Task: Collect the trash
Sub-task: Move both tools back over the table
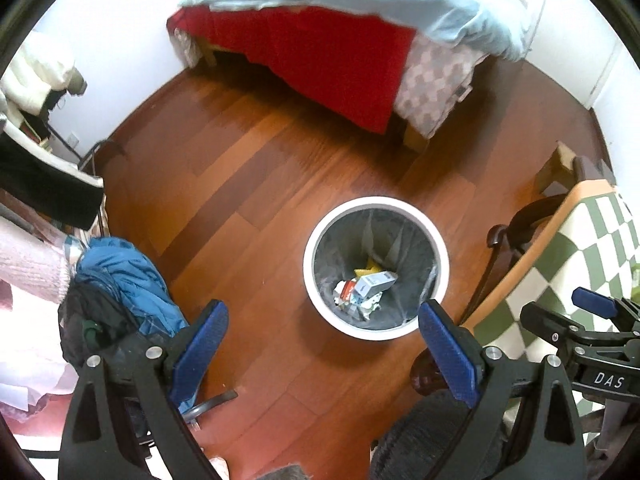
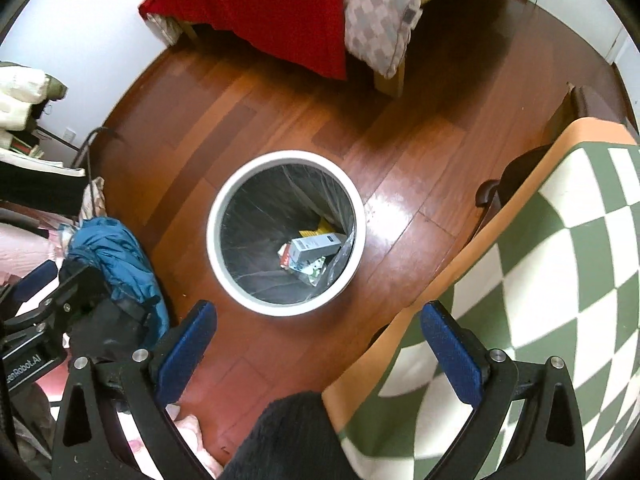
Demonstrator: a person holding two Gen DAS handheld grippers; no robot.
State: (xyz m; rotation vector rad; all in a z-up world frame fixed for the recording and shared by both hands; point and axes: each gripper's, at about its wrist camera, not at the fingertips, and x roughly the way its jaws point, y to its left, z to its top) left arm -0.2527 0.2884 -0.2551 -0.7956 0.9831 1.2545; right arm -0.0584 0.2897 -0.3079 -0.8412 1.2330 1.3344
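Left wrist view: both grippers empty above the bin.
Left gripper point(image 1: 324, 344) and right gripper point(image 2: 318, 340) hang with jaws wide, holding nothing. Trash point(image 1: 366, 284) lies inside the lined bin point(image 1: 310, 258) on the floor. Risk: a careless reach toward the checkered counter point(image 2: 560, 260) could knock the bin over.

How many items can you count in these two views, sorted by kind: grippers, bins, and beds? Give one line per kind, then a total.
Grippers: 2, the left gripper and the right gripper, both open and empty
Bins: 1, the white bin with a dark liner and some boxes and wrappers at the bottom
Beds: 1, the bed with the red sheet
Total: 4
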